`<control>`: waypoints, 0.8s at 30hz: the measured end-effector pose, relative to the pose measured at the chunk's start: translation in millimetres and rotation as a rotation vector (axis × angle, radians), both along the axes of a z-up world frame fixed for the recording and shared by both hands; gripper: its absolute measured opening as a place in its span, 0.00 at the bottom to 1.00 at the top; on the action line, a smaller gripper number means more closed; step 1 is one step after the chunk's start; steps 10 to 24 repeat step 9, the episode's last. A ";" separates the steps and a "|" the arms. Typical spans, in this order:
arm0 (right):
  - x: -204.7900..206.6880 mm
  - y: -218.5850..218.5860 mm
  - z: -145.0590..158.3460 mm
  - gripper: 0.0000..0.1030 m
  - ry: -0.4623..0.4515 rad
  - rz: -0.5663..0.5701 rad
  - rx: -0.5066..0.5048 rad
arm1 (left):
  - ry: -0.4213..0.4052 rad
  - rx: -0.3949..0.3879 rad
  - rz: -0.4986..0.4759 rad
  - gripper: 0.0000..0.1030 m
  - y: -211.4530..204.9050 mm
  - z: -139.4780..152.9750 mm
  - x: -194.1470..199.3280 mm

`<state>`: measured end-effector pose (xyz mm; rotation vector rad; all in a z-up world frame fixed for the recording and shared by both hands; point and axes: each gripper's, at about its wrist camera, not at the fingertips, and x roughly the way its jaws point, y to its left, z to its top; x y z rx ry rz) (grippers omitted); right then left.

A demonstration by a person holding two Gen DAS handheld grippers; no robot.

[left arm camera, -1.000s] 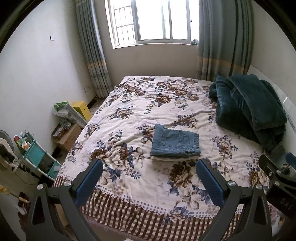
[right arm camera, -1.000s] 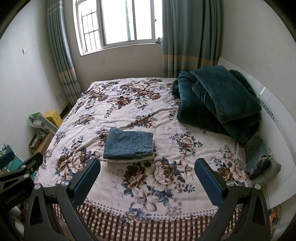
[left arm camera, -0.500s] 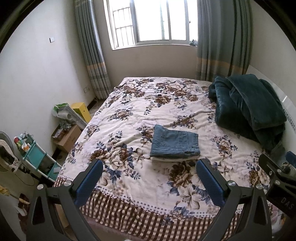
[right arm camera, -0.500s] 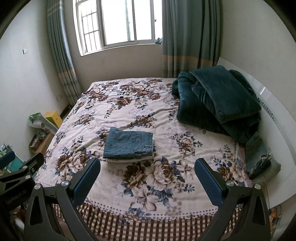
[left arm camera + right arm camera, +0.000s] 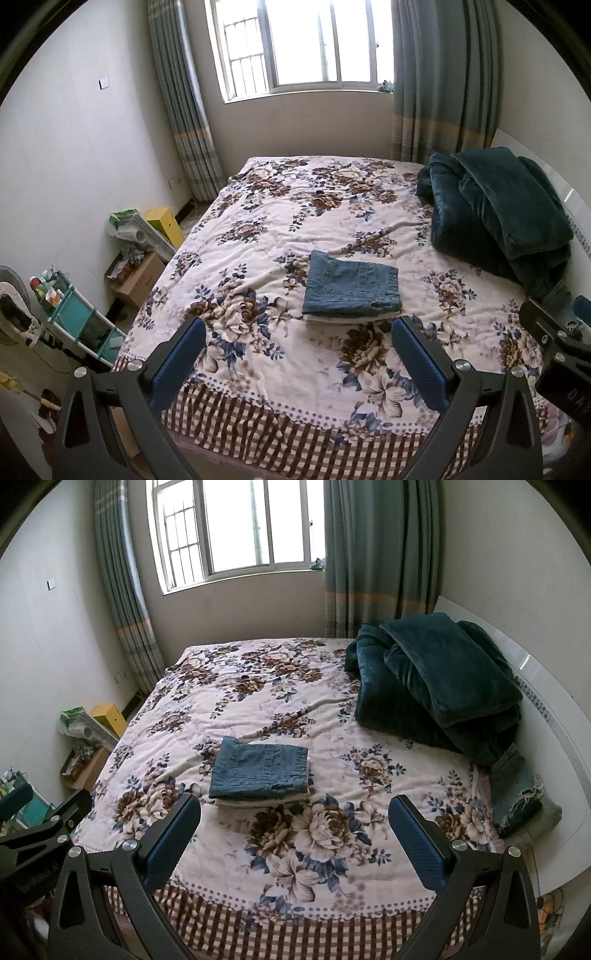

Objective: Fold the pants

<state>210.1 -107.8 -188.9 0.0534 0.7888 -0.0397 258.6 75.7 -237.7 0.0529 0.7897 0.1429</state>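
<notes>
Lying folded mid-bed: pants; teal blanket heaped near headboard. Both tongs wide, empty, well clear.

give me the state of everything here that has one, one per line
jeans: folded, flat on the bed
green blanket: loosely folded, heaped by the headboard
left gripper: jaws open, empty
right gripper: jaws open, empty
curtains: drawn apart

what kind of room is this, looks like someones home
A bedroom in a home, most likely. A bed with a floral blanket fills the room, a dark green quilt is heaped at its head, and curtains flank a barred window. Folded jeans lie on the bed.
</notes>
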 end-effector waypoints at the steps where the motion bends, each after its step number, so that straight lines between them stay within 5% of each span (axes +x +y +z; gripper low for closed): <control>1: -0.3 0.0 -0.1 1.00 0.000 0.000 0.000 | 0.000 -0.001 0.001 1.00 0.2 -0.1 -1.2; 24: 0.8 1.7 1.1 1.00 0.002 0.001 0.000 | -0.008 -0.020 -0.010 1.00 3.5 -0.8 -3.1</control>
